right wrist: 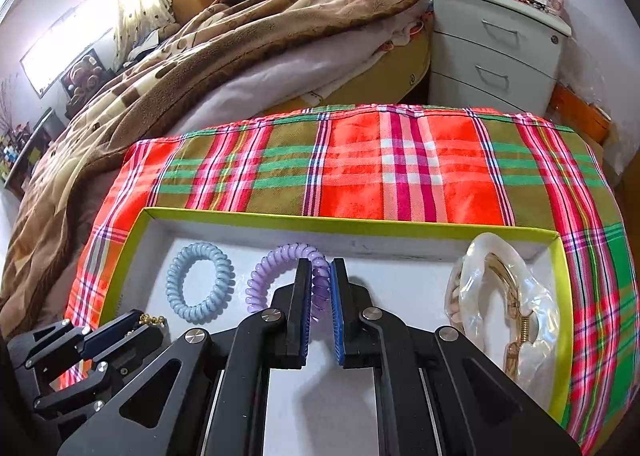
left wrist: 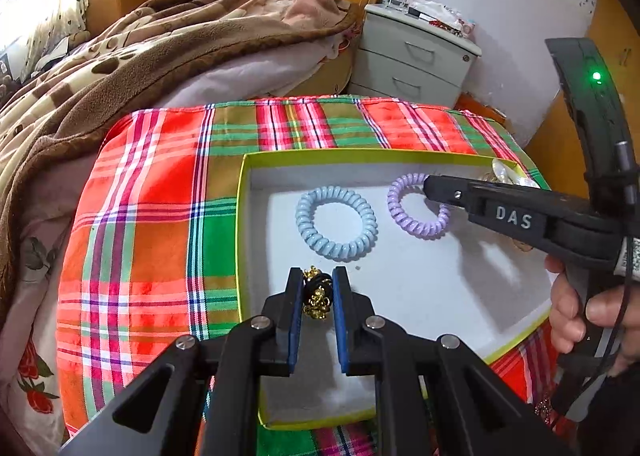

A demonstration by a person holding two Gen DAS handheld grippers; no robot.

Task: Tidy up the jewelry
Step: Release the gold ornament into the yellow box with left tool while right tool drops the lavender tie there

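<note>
A shallow box with a yellow-green rim (left wrist: 320, 154) (right wrist: 344, 222) lies on a plaid cloth. In it lie a light blue spiral hair tie (left wrist: 337, 222) (right wrist: 200, 287), a purple spiral hair tie (left wrist: 416, 205) (right wrist: 280, 268) and a pearly hair claw clip (right wrist: 504, 312). My left gripper (left wrist: 317, 288) is shut on a black and gold bead bracelet (left wrist: 317, 293) over the box's near part. My right gripper (right wrist: 320, 276) is shut on the right side of the purple hair tie; it also shows in the left wrist view (left wrist: 430, 186).
The plaid cloth (left wrist: 160, 192) (right wrist: 400, 160) covers a raised surface beside a bed with a brown blanket (left wrist: 120, 52). A grey nightstand (left wrist: 416, 56) (right wrist: 496, 48) stands behind. The left gripper shows at the right wrist view's lower left (right wrist: 132, 326).
</note>
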